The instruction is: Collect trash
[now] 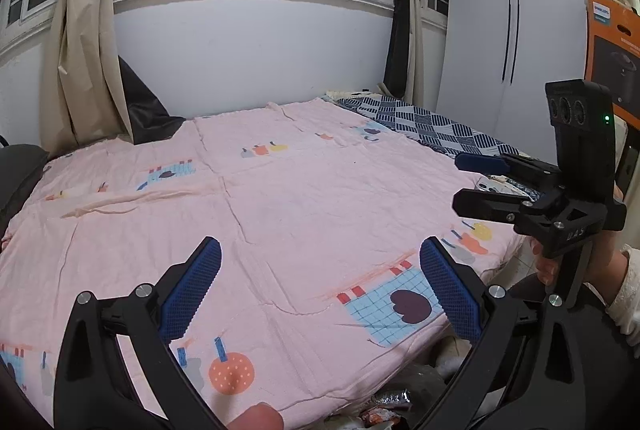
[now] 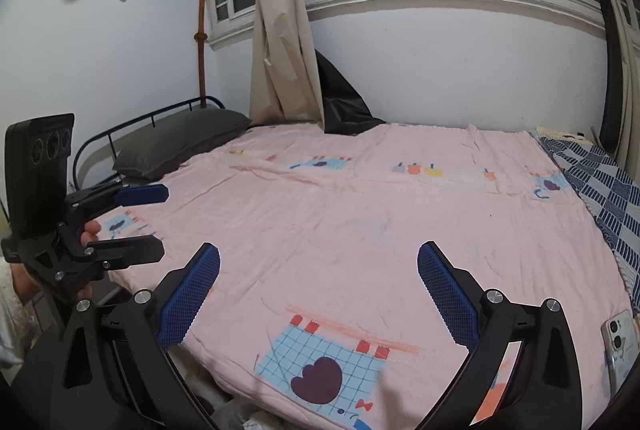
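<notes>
Crumpled wrappers and foil [image 1: 386, 402] lie in a clear plastic bag [image 1: 420, 376] below the near edge of the bed, at the bottom of the left wrist view; the same bag [image 2: 240, 410] shows dimly in the right wrist view. No trash shows on the pink sheet [image 1: 300, 197]. My left gripper [image 1: 320, 246] hovers open over the near part of the bed, nothing between its blue pads. My right gripper [image 2: 319, 250] is open too and holds nothing. Each sees the other: the right gripper [image 1: 460, 181] at the right, the left gripper [image 2: 164, 220] at the left.
A phone [image 2: 620, 346] lies on the bed's right side by a blue patterned blanket [image 2: 600, 181]. A grey pillow [image 2: 180, 141] rests against the metal headboard at left. White wardrobe doors [image 1: 512, 29] and an orange box [image 1: 612, 41] stand to the right. Curtains hang along the window wall.
</notes>
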`<state>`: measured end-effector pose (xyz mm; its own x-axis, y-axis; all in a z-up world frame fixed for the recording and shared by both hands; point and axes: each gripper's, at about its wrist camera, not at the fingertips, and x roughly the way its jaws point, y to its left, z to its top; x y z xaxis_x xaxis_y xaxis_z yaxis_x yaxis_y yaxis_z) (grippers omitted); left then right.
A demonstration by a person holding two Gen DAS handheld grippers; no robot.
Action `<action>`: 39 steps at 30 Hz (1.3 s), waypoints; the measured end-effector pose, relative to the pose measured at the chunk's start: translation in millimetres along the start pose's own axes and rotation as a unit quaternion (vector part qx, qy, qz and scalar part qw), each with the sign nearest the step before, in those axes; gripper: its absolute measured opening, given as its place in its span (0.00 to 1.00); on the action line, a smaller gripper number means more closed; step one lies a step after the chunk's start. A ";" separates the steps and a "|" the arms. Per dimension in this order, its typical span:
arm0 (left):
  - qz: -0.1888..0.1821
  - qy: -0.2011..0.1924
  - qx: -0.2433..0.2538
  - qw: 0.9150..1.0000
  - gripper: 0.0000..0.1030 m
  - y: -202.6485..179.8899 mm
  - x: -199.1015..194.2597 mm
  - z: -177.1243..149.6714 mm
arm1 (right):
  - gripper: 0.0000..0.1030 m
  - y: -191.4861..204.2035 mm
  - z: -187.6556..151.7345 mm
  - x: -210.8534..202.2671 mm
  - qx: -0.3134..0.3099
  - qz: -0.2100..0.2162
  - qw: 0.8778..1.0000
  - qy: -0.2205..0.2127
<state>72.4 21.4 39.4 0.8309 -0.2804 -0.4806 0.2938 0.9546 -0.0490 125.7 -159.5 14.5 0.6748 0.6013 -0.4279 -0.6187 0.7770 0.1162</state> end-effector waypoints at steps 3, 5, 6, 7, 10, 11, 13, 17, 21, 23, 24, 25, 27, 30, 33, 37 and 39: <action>0.001 -0.001 -0.004 1.000 0.94 1.1 -0.8 0.4 | 0.93 -2.8 0.6 0.3 0.004 0.000 1.000 -0.001; 0.001 -0.003 -0.006 1.000 0.94 2.4 -1.6 0.0 | 0.93 -3.1 0.4 0.3 0.006 0.000 1.000 -0.001; 0.002 -0.004 -0.009 1.000 0.94 3.3 -2.1 -0.1 | 0.93 -3.2 0.7 0.1 0.006 0.000 1.000 -0.001; 0.002 -0.004 -0.011 1.000 0.94 4.5 -2.1 -0.6 | 0.93 -2.9 0.4 0.2 0.006 -0.001 1.000 -0.001; 0.004 -0.006 -0.016 1.000 0.94 6.2 -3.0 -1.3 | 0.93 -2.1 0.6 0.4 0.001 -0.002 1.000 0.000; 0.004 -0.006 -0.017 1.000 0.94 6.6 -3.5 -1.5 | 0.93 -2.4 -0.1 0.3 0.001 -0.002 1.000 0.000; 0.006 -0.007 -0.020 1.000 0.94 7.8 -3.8 -1.5 | 0.93 -1.6 -0.5 0.7 -0.003 -0.003 1.000 0.001; 0.007 -0.005 -0.023 1.000 0.94 8.8 -3.6 -0.9 | 0.93 0.0 -0.6 1.1 -0.005 -0.003 1.000 0.002; 0.008 -0.006 -0.027 1.000 0.94 9.8 -4.1 -0.7 | 0.93 0.2 -1.3 1.1 -0.006 -0.004 1.000 0.004; 0.008 -0.005 -0.030 0.999 0.94 11.2 -3.8 -0.6 | 0.93 0.8 -1.2 0.9 -0.007 -0.004 1.000 0.004; 0.009 -0.005 -0.033 0.999 0.94 12.1 -3.6 -0.6 | 0.93 0.5 -1.3 0.9 -0.006 -0.004 1.000 0.004; 0.009 -0.005 -0.035 0.999 0.94 12.8 -3.5 -0.5 | 0.93 0.1 -1.4 1.2 -0.006 -0.003 1.000 0.004; 0.009 -0.005 -0.040 0.999 0.94 14.7 -3.7 -0.9 | 0.93 -0.3 -1.3 1.8 -0.003 -0.002 1.000 0.005; 0.010 -0.005 -0.043 0.999 0.94 15.9 -3.7 -1.1 | 0.93 -1.5 -1.3 2.1 0.001 -0.001 1.000 0.006; 0.011 -0.006 -0.041 0.999 0.94 15.6 -4.0 -1.2 | 0.93 -1.7 -1.5 2.3 0.002 0.000 1.000 0.006; 0.011 -0.007 -0.039 0.999 0.94 14.0 -4.5 -1.7 | 0.93 -1.1 -1.3 2.6 -0.001 -0.001 1.000 0.007; 0.013 -0.006 -0.038 0.999 0.94 13.6 -4.0 -1.8 | 0.93 -0.4 -0.8 2.7 -0.003 -0.001 1.000 0.007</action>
<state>72.2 35.7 39.1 0.8432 -0.2560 -0.4728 0.2359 0.9664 -0.1025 127.5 -158.4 12.6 0.6705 0.5965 -0.4411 -0.6195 0.7773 0.1094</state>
